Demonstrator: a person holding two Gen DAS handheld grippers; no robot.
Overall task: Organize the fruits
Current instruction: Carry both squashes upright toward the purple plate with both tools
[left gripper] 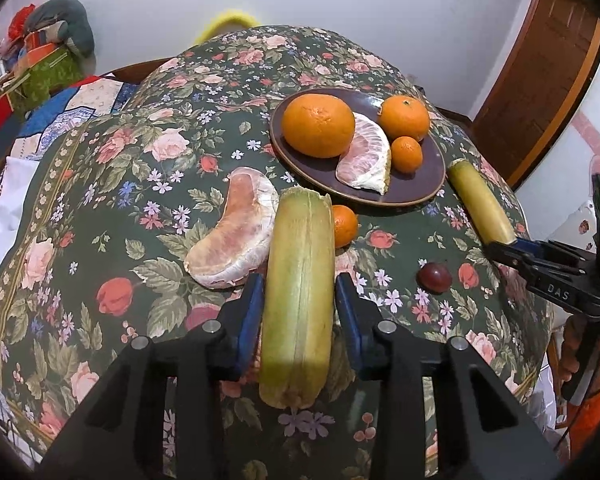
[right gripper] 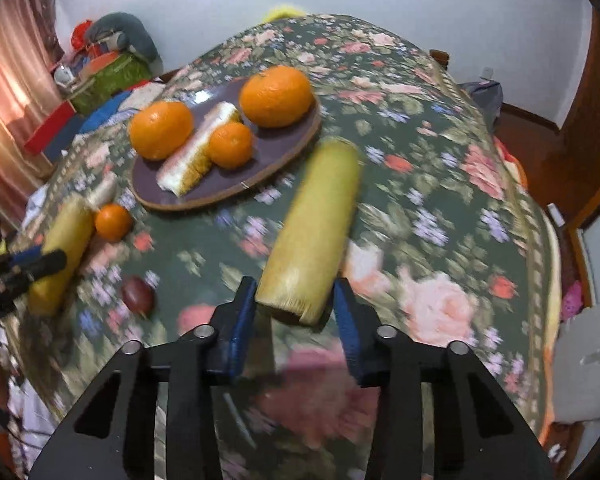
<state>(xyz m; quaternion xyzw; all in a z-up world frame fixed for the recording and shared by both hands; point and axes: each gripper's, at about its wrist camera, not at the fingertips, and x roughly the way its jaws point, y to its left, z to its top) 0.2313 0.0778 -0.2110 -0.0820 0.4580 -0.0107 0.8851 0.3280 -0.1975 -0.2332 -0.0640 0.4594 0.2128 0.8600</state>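
My left gripper (left gripper: 300, 284) is shut on a thick yellow-green cane piece (left gripper: 298, 288) that runs along its fingers above the floral cloth. My right gripper (right gripper: 294, 292) is shut on the near end of a second cane piece (right gripper: 312, 232); it also shows in the left wrist view (left gripper: 480, 204). A dark plate (left gripper: 428, 184) holds two large oranges (left gripper: 318, 125), a small mandarin (left gripper: 406, 153) and a pomelo wedge (left gripper: 366, 160). A loose pomelo wedge (left gripper: 236, 236), a small mandarin (left gripper: 345, 226) and a dark red plum (left gripper: 434, 277) lie on the cloth.
The table wears a green floral cloth (left gripper: 100, 208). Boxes and bundled cloth (left gripper: 44, 64) are piled at the far left. A wooden door (left gripper: 548, 80) stands at the right. The right wrist view is motion-blurred.
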